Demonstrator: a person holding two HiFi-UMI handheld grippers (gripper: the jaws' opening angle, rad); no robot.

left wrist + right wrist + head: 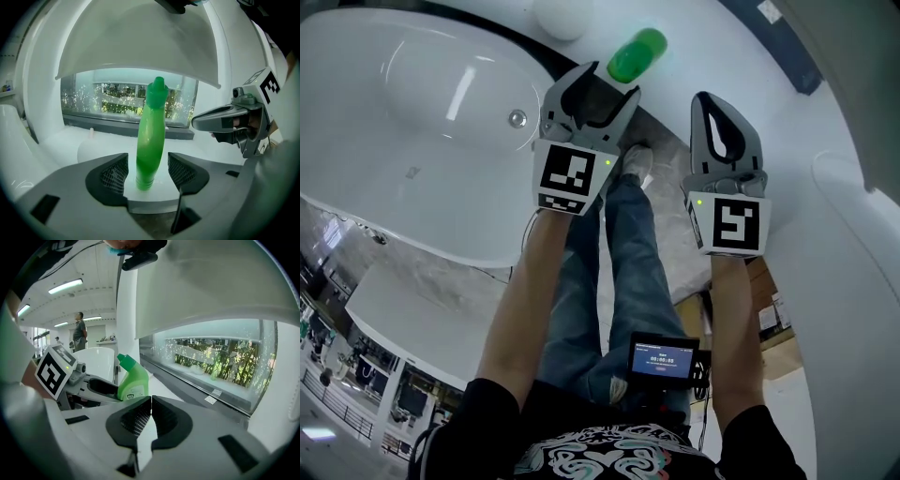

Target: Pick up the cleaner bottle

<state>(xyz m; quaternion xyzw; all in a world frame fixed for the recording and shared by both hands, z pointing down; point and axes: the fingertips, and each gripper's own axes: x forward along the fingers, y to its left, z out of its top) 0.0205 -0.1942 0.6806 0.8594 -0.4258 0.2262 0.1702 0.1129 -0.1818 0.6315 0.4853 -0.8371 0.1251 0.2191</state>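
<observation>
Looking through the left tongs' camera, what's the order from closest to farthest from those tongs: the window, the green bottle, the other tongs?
1. Green bottle: centre, standing between the open left tongs.
2. Right tongs: off to the right, shut.
3. Window: farthest, at the back behind the bottle.

Bathroom showroom: white bathtubs (pixel 422 220) on display floor.

The cleaner bottle (pixel 151 136) you face is bright green from cap to base, with a small pale label (pixel 133 391). Your left tool (pixel 595 89) and right tool (pixel 710 101) are grey with black, cross-hatched pads (pixel 114 176). Each carries a cube (pixel 572 176) of black-and-white square markers. The bathtub (pixel 356 112) is glossy white. Your jeans (pixel 581 300) are blue, and your shirt (pixel 609 455) is black with a pale swirling print.
</observation>
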